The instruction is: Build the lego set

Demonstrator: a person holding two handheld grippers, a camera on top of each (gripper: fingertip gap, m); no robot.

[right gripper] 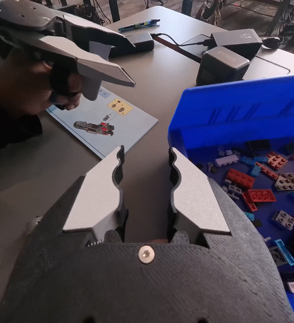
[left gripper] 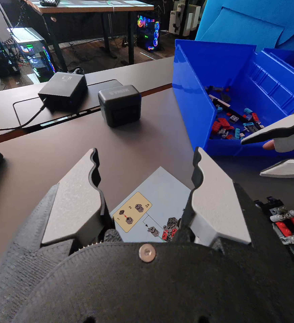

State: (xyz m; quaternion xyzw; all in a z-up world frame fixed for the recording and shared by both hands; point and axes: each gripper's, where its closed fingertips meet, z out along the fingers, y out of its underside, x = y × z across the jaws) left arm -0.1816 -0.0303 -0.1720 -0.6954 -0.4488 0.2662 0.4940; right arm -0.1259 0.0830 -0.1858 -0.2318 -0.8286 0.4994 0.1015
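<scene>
My left gripper [left gripper: 146, 152] is open and empty, hovering over the pale blue instruction sheet [left gripper: 162, 190]. A partly built black, grey and red lego model [left gripper: 286, 225] lies to its right on the table. My right gripper [right gripper: 146, 150] is open and empty above the table, just left of the blue bin [right gripper: 230, 108]. The bin holds several loose red, blue, grey and black bricks [right gripper: 240, 178]. The sheet [right gripper: 134, 125] lies ahead of the right gripper. The left gripper's fingers [right gripper: 104, 70] show at the upper left of the right wrist view. The right gripper's fingers [left gripper: 282, 129] show at the right edge of the left wrist view.
A black cube-shaped device [left gripper: 120, 104] and a black power adapter [left gripper: 64, 89] with a cable stand on the dark table [left gripper: 37, 166] beyond the sheet. A pen [right gripper: 139, 23] lies farther back. A second blue bin [left gripper: 293, 57] and blue foam [left gripper: 247, 26] stand behind the first.
</scene>
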